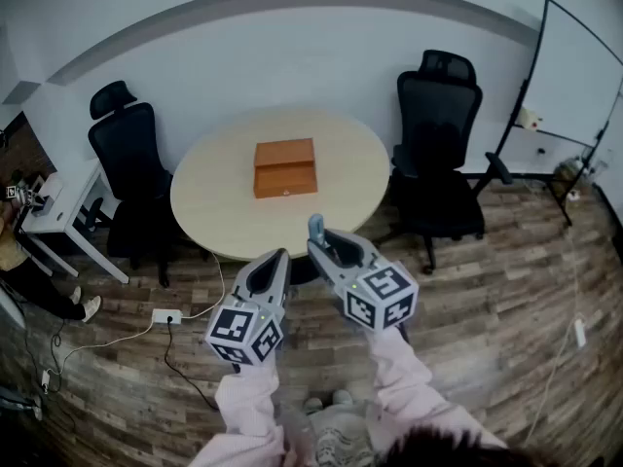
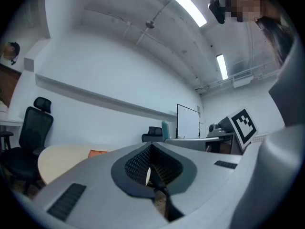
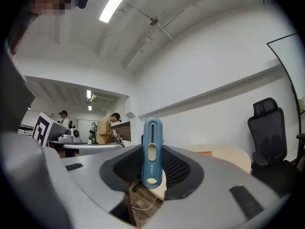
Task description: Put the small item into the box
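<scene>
The small blue item [image 3: 152, 151] is held upright between the jaws of the right gripper [image 1: 326, 251] — its rounded top sticks up past the jaw tips. The jaws of the left gripper [image 1: 276, 261] are pressed together, and nothing is seen between them. Both grippers are held level and side by side, short of the round surface [image 1: 209, 197]. The orange box [image 1: 284, 167] is seen ahead of the jaws, in the middle of that surface — well apart from the item. One black chair [image 1: 127, 163] is seen ahead and to the left of the jaws, and another black chair [image 1: 438, 134] ahead and to the right.
</scene>
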Demonstrator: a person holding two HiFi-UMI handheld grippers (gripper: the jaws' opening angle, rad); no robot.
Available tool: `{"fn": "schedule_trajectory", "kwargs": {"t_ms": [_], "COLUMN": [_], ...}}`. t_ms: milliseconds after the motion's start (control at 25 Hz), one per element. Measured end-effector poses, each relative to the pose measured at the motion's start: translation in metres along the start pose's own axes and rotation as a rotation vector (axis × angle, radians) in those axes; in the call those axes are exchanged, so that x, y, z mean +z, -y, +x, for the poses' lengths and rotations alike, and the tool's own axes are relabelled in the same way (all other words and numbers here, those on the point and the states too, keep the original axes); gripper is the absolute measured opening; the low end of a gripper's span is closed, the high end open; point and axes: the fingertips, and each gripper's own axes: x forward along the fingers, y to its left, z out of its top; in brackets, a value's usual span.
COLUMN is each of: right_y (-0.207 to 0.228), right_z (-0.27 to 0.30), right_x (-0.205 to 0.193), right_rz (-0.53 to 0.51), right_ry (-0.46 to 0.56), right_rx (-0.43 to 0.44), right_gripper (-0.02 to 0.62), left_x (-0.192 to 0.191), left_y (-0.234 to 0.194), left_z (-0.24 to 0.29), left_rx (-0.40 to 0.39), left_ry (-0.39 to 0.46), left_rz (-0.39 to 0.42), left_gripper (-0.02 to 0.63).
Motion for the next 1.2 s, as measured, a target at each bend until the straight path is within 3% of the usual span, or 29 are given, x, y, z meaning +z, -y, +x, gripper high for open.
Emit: {"fn": "schedule_trajectory", "kwargs": {"t_ms": [760, 1200], "right_y": [0.018, 0.029], "right_z": [-0.009, 0.014], "right_x": [0.001, 0.001], "right_rz": [0.022, 0.034], "right_ry": [-0.005, -0.017], "right_rx": [0.046, 0.069], "right_gripper": [0.133, 0.133], "left_x": [0.002, -0.004], "left_y": [0.015, -0.002], "left_z": [0.011, 0.027], "left_rx": [0.03, 0.038], "left_ry": [0.017, 0.006], "left_rz": [-0.007, -0.027], "left_gripper": [0.011, 0.011]}}
